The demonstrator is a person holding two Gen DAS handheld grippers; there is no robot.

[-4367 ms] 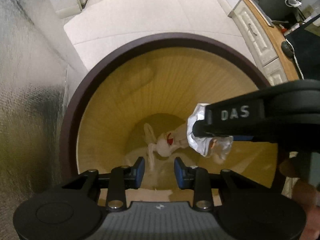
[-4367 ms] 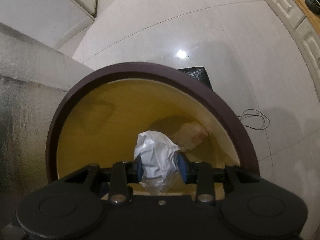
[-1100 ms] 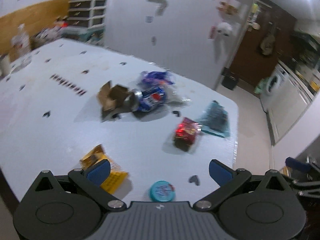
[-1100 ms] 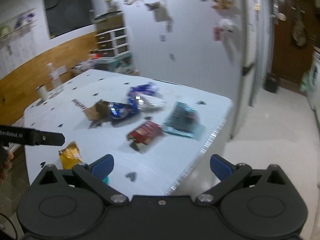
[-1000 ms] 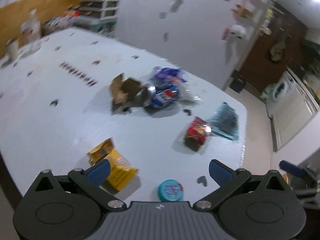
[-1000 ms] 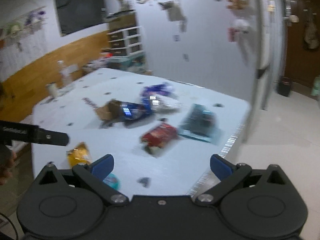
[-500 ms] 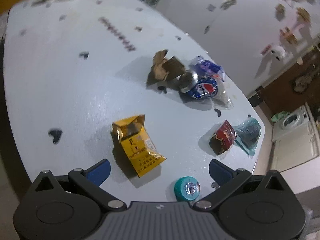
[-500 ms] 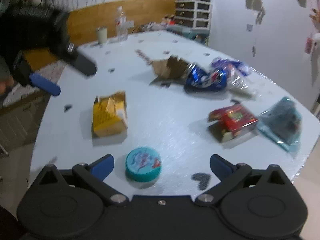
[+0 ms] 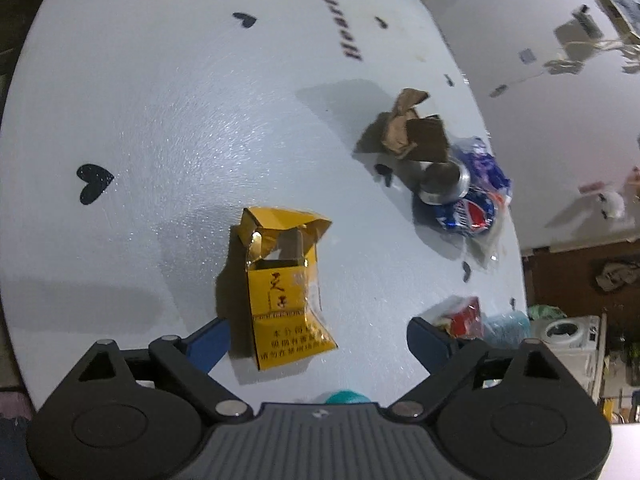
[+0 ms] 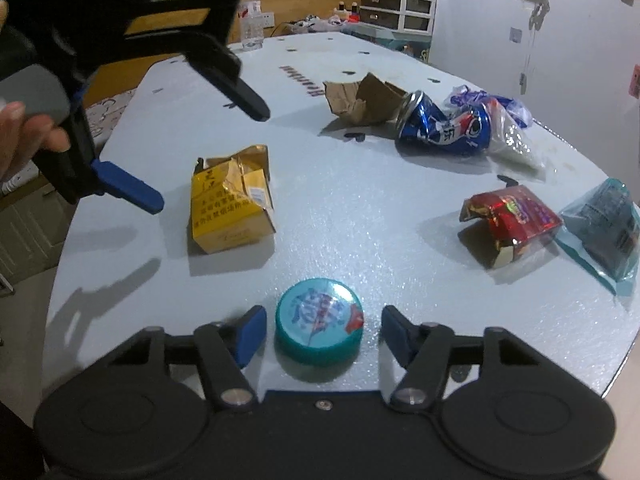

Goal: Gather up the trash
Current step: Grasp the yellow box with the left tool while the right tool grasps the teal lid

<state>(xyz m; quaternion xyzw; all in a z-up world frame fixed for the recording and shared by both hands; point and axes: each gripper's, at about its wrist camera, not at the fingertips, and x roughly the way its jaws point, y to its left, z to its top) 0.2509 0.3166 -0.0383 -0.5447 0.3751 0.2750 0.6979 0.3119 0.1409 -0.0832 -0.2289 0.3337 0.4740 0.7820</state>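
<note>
A torn yellow cigarette pack (image 9: 284, 288) lies on the white table (image 9: 160, 120) between the fingers of my left gripper (image 9: 320, 344), nearer the left finger. The jaws are closing and neither pad touches the pack. In the right wrist view the left gripper (image 10: 208, 159) hangs over the same pack (image 10: 232, 204). A round teal lid (image 10: 320, 326) sits flat between the fingers of my right gripper (image 10: 322, 334). Those jaws are closing too, with a small gap on each side. The lid's edge (image 9: 346, 396) peeks out above the left gripper's body.
Further back lie a crushed blue can (image 10: 444, 128), torn brown cardboard (image 10: 364, 98) and a clear plastic bag (image 10: 512, 136). A red wrapper (image 10: 508, 220) and a teal packet (image 10: 608, 228) lie at the right by the table edge. A water bottle (image 10: 252, 16) stands at the far end.
Both grippers came down close to the table. The left one now straddles the yellow pack and the right one the teal lid. Both pairs of jaws have narrowed, the right more.
</note>
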